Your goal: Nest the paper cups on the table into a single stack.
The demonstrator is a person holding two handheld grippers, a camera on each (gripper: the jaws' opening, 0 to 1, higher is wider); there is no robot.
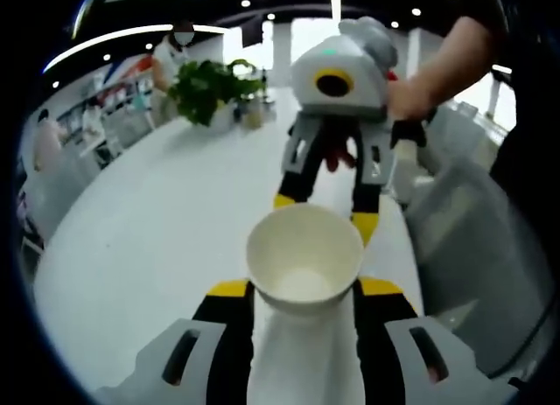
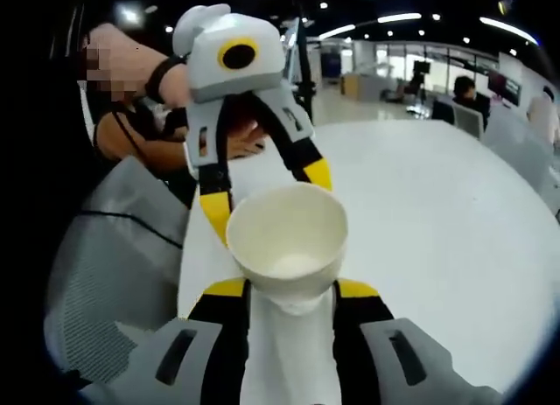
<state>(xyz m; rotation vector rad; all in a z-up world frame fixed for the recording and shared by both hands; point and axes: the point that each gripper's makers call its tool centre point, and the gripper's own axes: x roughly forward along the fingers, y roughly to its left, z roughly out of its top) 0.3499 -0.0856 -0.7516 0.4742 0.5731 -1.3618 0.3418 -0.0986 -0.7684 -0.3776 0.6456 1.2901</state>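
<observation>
One white paper cup (image 1: 304, 265) stands mouth up over the white table (image 1: 157, 239), its inside bare; I cannot tell if it is a single cup or a nest. My left gripper (image 1: 304, 288) has its yellow-tipped jaws against the cup's lower sides. From the far side my right gripper (image 1: 324, 211) reaches in, its tips just behind the rim. In the right gripper view the same cup (image 2: 287, 239) sits between my right gripper's (image 2: 291, 289) jaws, and the left gripper (image 2: 265, 193) hugs the far side of the rim.
The cup is close to a table edge, with a grey mesh chair (image 1: 472, 247) (image 2: 114, 265) just past it. A potted plant (image 1: 210, 90) stands at the far end. Wide bare tabletop (image 2: 437, 212) lies on the other side. A person's hand (image 1: 411, 94) holds the right gripper.
</observation>
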